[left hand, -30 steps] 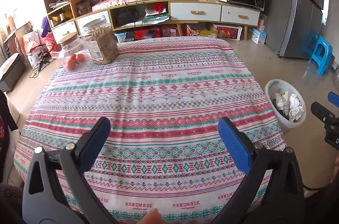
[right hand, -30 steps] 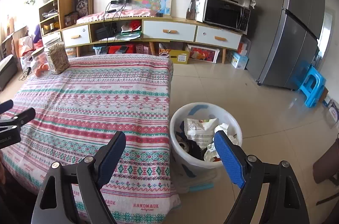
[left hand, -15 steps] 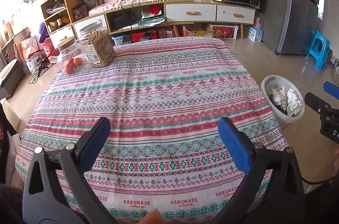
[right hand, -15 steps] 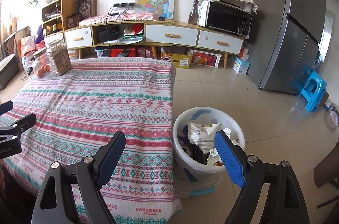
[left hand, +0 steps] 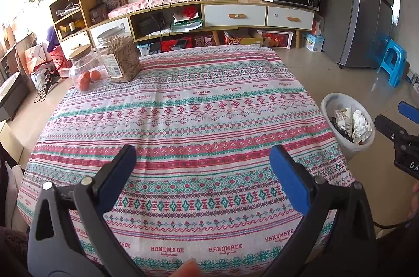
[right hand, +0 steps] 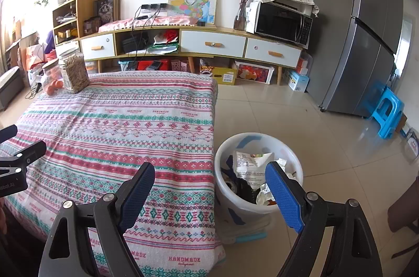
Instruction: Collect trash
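The patterned cloth-covered surface spread ahead of the left gripper, whose jaws stood wide and empty. The white bin sat on the floor just ahead of the right gripper (also wide open, holding nothing), with the crumpled trash inside it.

bright daylight floods in from the left, blowing out that edge; fisheye bends the borders.
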Demonstrator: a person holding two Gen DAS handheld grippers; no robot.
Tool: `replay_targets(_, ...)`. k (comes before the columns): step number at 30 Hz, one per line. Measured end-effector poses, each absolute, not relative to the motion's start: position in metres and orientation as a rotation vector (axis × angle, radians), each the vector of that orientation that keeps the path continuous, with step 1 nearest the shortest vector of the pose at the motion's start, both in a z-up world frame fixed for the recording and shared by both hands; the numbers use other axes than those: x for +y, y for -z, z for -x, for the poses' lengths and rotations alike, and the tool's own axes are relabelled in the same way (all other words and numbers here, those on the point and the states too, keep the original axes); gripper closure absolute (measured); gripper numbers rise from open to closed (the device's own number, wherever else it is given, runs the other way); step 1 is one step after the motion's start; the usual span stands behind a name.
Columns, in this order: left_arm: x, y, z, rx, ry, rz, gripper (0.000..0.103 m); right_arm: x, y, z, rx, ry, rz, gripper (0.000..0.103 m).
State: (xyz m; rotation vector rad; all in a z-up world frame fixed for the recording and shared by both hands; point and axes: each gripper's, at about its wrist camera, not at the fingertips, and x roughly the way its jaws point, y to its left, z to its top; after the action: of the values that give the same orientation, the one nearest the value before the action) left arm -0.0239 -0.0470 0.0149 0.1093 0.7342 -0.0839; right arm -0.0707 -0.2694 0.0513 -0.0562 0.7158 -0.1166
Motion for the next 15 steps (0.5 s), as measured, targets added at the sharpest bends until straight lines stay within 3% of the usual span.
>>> replay_targets(15, -0.05, -0.0167, 0.0265, 0.734, 0.092, -0.108, 0.002, -0.2687, -0.0529, 0.0713, 0.712, 0.112, 0.057, 0.015)
